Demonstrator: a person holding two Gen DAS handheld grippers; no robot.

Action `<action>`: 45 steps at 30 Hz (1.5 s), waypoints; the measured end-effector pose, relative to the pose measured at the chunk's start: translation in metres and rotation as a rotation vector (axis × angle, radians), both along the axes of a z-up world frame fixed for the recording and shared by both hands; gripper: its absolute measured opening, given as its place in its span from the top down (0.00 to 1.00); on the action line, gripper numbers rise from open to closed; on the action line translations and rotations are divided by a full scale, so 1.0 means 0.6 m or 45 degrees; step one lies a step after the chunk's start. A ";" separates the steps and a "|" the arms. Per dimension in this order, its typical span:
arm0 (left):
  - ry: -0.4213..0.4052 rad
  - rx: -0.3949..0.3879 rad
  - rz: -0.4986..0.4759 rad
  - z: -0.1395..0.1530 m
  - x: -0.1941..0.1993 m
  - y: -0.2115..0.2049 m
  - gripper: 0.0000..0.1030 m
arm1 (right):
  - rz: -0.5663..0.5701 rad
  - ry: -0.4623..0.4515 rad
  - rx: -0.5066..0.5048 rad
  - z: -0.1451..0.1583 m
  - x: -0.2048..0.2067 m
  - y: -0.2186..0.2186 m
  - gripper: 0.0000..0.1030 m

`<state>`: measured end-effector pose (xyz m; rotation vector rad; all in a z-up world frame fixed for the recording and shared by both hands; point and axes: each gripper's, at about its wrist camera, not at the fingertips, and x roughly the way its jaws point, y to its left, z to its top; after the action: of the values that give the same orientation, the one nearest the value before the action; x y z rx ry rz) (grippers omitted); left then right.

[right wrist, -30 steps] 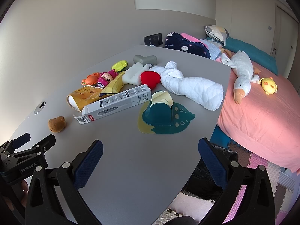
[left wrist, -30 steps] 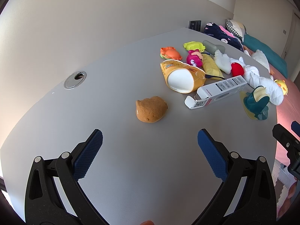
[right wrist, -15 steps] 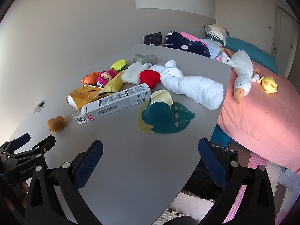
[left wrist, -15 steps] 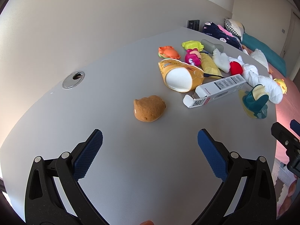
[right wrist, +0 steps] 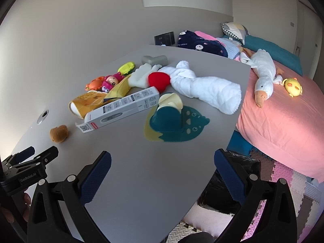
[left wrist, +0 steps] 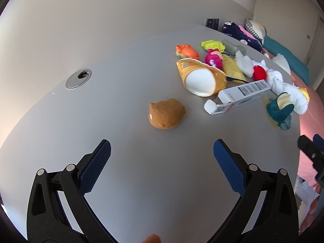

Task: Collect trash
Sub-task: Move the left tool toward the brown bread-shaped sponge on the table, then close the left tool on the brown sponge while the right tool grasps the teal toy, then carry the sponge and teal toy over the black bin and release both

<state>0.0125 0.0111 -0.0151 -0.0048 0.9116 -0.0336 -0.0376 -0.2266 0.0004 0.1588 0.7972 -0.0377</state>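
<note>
On the grey table (left wrist: 125, 81) lie an empty white carton (left wrist: 241, 95) with an open flap and a crumpled orange paper bag (left wrist: 200, 77). In the right wrist view the carton (right wrist: 123, 107) and the bag (right wrist: 87, 103) lie left of centre. My left gripper (left wrist: 162, 158) hangs open above the table, just short of a small brown plush (left wrist: 166, 113). My right gripper (right wrist: 162, 168) is open over the table's near corner, nothing between its fingers. The left gripper's tip (right wrist: 36, 156) shows at the lower left of the right wrist view.
Toys crowd the far side: an orange crab (left wrist: 187, 51), a pink doll (left wrist: 213, 58), a yellow-green toy (left wrist: 212, 45), a rolled white towel (right wrist: 208, 87), a teal silicone bib (right wrist: 174, 121). A black bin bag (right wrist: 228, 188) sits below the table corner. A pink bed (right wrist: 283, 111) stands to the right.
Both grippers have drifted slightly; the objects sit a little lower and left in the views. Both stay open and nothing on the table has moved.
</note>
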 end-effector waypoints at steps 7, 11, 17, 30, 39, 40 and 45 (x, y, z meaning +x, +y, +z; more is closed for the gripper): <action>0.016 0.053 -0.025 -0.004 0.036 0.002 0.05 | 0.015 0.027 0.069 -0.004 0.032 -0.024 0.02; 0.016 0.077 -0.041 -0.005 0.055 0.004 0.05 | 0.063 0.065 0.070 -0.013 0.066 -0.024 0.02; 0.051 0.059 -0.057 -0.020 0.081 0.008 0.15 | 0.083 0.123 0.002 -0.035 0.117 -0.011 0.16; 0.043 0.051 -0.056 -0.022 0.083 0.012 0.62 | 0.071 0.108 -0.074 -0.055 0.148 -0.006 0.50; 0.024 0.003 -0.069 -0.011 0.063 0.006 0.63 | 0.083 0.072 0.040 -0.035 0.131 -0.023 0.52; 0.014 -0.001 -0.075 -0.005 0.060 0.004 0.63 | 0.082 0.064 0.046 -0.032 0.126 -0.024 0.52; -0.026 -0.015 -0.121 0.027 0.052 -0.025 0.64 | 0.056 0.011 0.065 0.000 0.091 -0.043 0.52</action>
<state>0.0438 -0.0039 0.0008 0.0277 0.8907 -0.1270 0.0167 -0.2525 0.0005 0.1898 0.8101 0.0237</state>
